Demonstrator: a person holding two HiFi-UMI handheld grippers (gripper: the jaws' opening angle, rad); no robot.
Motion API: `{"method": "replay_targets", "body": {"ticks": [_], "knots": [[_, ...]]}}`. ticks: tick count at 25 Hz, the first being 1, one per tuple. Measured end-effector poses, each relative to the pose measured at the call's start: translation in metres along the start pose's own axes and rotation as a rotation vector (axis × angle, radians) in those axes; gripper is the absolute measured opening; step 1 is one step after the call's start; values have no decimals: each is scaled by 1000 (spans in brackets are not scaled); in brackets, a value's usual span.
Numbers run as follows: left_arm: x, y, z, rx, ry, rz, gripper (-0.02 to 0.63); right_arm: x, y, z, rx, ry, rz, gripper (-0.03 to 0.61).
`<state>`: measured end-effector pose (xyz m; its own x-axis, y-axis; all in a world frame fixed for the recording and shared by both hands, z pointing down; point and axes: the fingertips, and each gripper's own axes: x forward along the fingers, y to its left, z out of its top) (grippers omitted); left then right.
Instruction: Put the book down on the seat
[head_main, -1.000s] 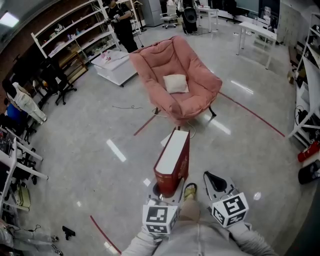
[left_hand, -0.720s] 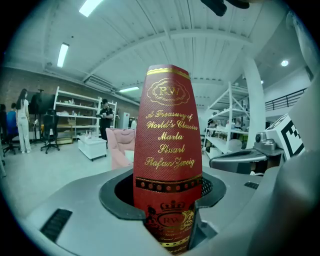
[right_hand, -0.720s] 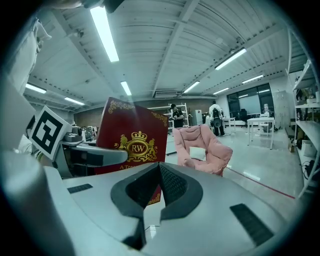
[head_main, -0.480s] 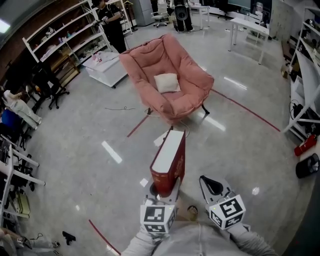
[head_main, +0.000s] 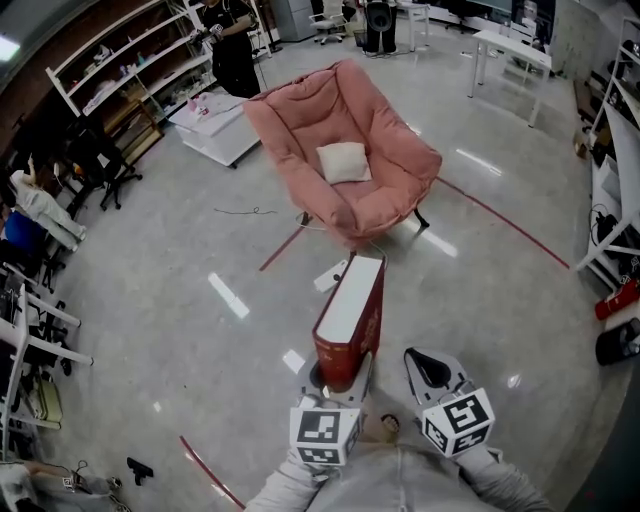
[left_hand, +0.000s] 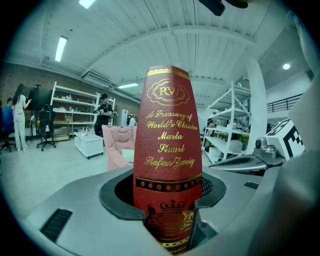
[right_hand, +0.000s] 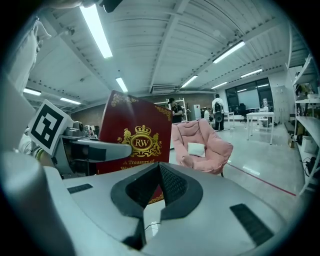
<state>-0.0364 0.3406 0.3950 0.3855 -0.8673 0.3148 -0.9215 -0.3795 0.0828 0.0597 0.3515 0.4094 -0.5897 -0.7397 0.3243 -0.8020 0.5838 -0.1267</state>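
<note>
A: left gripper (left_hand: 167, 202), jaws?

B: pinching the book (head_main: 350, 318); pads press on both covers at its lower end; the spine faces that gripper's camera (gold lettering, a crown near the bottom).

A: book pose?

B: upright, in the air over the floor (head_main: 180, 290); the white page edge faces up in the head view; the top end tips toward the armchair (head_main: 340, 120).

A: on the seat (head_main: 378, 205) yet?

B: no; the book is well short of it; the pink armchair stands farther out on the floor, front toward the camera.

A: anything on the seat?

B: one white cushion (head_main: 343, 162), lying toward the back; the front part is bare.

A: right gripper (right_hand: 156, 172)?

B: jaws pressed together, nothing between them; it hangs just beside the book on the right, apart from it; its camera sees the front cover with a gold crest.

A: background, quick.

B: a red tape line (head_main: 500, 225) runs across the floor past the armchair's right side; a person (head_main: 232, 50) in dark clothes stands behind the armchair, near a low white table (head_main: 215, 128).
</note>
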Motion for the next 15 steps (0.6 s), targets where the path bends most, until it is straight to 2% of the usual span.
{"method": "replay_targets", "body": {"ticks": [15], "knots": [[102,64,38,-4,20,-54,245,108,-58,51,-13,11,-26,5]]}}
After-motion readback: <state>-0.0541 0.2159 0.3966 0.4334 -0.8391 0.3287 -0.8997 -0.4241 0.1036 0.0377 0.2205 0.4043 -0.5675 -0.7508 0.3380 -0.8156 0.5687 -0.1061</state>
